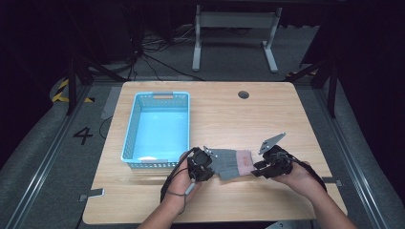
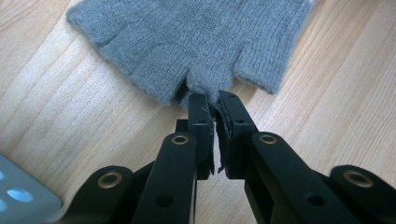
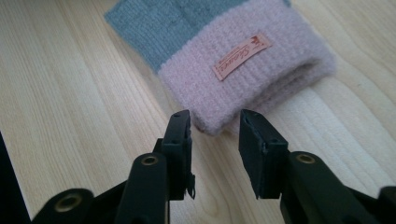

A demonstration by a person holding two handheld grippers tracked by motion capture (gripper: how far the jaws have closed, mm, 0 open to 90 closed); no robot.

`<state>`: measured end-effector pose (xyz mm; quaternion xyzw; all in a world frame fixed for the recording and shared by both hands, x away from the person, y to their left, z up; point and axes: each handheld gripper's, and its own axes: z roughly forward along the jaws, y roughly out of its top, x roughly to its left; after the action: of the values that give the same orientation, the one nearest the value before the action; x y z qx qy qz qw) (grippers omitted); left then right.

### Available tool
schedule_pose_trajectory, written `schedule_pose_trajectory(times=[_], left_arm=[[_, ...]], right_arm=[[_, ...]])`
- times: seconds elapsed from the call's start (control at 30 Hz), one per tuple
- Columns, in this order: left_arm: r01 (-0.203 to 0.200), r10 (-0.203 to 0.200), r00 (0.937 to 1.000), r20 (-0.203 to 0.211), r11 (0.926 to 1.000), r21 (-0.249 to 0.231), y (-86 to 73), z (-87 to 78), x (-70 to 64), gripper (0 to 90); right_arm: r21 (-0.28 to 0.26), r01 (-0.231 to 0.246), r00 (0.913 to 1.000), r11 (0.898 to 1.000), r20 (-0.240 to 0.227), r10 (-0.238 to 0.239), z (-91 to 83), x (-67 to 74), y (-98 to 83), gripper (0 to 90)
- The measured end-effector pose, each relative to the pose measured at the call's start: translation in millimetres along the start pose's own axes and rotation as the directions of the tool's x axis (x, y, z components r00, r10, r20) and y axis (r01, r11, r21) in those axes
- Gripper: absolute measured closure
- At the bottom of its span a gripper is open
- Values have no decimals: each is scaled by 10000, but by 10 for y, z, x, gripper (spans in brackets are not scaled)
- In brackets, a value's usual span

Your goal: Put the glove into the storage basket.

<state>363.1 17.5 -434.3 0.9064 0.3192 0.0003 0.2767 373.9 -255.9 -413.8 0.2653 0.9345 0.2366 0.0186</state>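
Glove flat on worktop beside basket; my left tongs pinch a finger tip, right tongs spread at the pink cuff, so I'd seat deeper before clamping.

A light wooden worktop is carrying a blue basket toward its left side and a grey glove with a pink cuff lying flat near its front edge
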Motion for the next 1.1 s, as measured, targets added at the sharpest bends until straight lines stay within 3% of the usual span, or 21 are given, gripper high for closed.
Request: schedule_pose_trajectory(times=[0.17,0.23,0.27,0.3,0.33,0.4,0.7,0.93,1.1], left_arm=[[-30,30,10000,13,10000,59,4,10,3,845],[-28,28,10000,-10,10000,14,4,8,1,845],[-35,35,10000,-17,10000,-19,6,0,-1,845],[-35,35,10000,-17,10000,-19,6,0,-1,845],[-84,84,9999,-68,9999,-78,9,-10,-4,845],[-89,87,9999,-124,9998,-199,12,-24,-12,847],[-289,262,9989,-389,9972,-683,54,-101,-21,847],[-314,300,9990,-338,9986,-415,86,0,9,846],[-96,93,9997,-238,9999,-123,71,67,48,814]], right_arm=[[230,176,9998,9996,130,-179,79,27,13,642],[220,293,9992,9993,266,-299,85,47,29,691],[222,389,9986,9990,350,-397,71,60,39,757],[222,389,9986,9990,350,-397,71,60,39,757],[170,489,9978,9987,448,-496,49,79,47,825],[86,588,9964,9982,613,-593,26,94,54,846],[-522,643,9907,9966,1230,-574,-117,110,58,859],[-505,502,9887,9975,1436,-425,-62,63,32,858],[-424,265,9925,9987,1203,-213,9,23,2,833]])
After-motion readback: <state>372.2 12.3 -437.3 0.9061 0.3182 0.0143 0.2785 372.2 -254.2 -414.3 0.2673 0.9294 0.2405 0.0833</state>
